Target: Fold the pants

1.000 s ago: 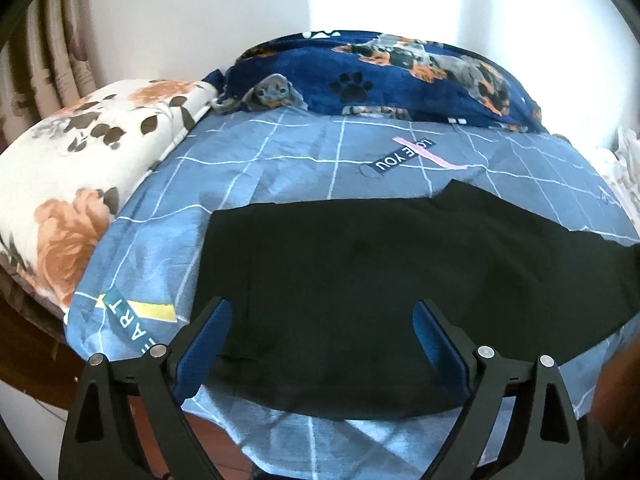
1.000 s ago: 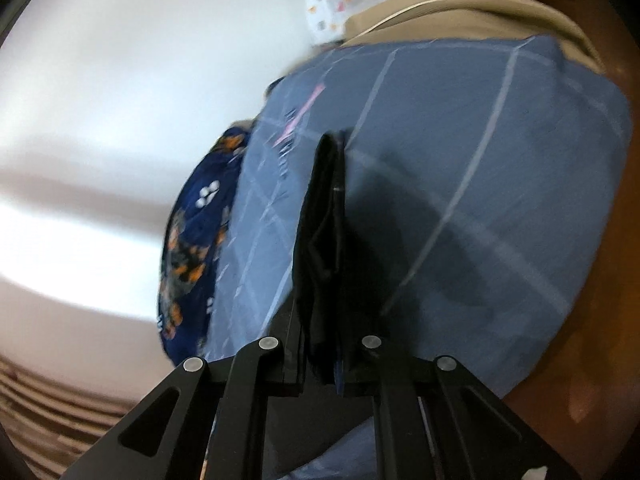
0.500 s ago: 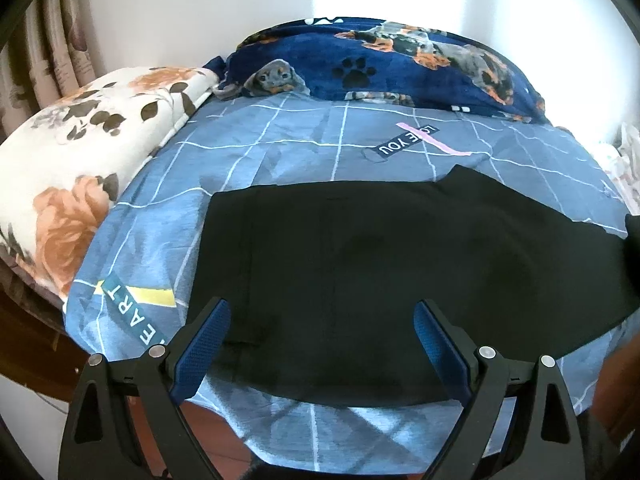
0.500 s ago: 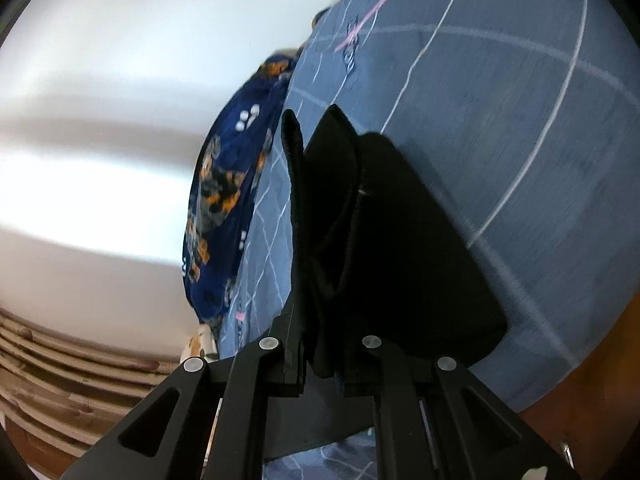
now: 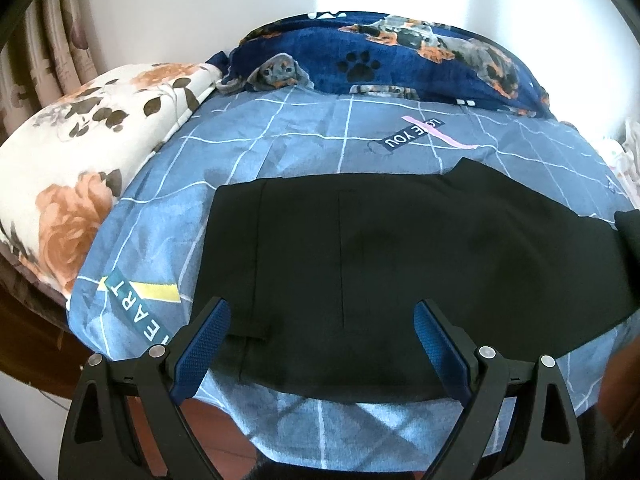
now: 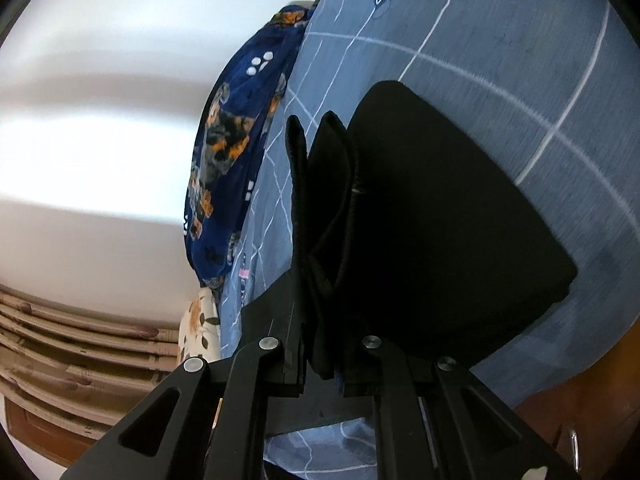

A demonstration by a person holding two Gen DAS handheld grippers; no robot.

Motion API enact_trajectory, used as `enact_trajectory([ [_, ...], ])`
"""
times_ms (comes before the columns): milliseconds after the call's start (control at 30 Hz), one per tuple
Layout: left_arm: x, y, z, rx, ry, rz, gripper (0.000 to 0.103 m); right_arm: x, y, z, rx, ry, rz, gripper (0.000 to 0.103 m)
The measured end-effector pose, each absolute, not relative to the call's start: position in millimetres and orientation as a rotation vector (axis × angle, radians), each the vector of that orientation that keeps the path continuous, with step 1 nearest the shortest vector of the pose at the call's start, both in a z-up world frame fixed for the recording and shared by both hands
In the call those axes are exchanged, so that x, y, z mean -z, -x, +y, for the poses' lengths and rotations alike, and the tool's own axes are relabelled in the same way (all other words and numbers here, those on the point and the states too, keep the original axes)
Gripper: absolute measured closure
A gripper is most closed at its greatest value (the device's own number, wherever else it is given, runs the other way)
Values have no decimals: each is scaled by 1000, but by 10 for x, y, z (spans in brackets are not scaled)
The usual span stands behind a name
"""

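While right tool point(image 6: 322, 376) clamps black pants point(image 5: 400, 272), left tool point(image 5: 322, 344) released, dog-print blanket point(image 5: 400, 60) behind, floral pillow point(image 5: 80, 168) alongside.

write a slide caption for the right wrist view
Right gripper shut on a bunched end of the black pants, lifted over the blue checked bedsheet.

We see a bed point(image 5: 280, 152) covered by a blue-grey sheet with a white grid and printed word strips. Black pants point(image 5: 400, 264) lie flat across the lower middle of the left wrist frame, reaching its right edge. A white pillow with orange flowers point(image 5: 80, 168) rests at the left edge of the frame. A dark blue blanket with dogs and paw prints point(image 5: 400, 60) is bunched along the top. At the far right edge lies some pale cloth point(image 5: 628, 148), perhaps more bedding; we cannot tell.
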State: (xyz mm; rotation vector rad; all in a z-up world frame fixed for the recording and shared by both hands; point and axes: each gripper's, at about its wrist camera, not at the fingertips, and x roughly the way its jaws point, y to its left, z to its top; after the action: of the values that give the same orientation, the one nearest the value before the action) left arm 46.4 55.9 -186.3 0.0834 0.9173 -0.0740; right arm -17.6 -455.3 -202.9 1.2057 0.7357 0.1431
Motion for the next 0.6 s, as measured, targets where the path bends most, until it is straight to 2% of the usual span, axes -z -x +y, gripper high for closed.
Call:
enact_trajectory([
  [600, 1882, -462, 542, 82, -87, 940, 10, 2127, 145, -4232, -208, -1184, 792, 93],
])
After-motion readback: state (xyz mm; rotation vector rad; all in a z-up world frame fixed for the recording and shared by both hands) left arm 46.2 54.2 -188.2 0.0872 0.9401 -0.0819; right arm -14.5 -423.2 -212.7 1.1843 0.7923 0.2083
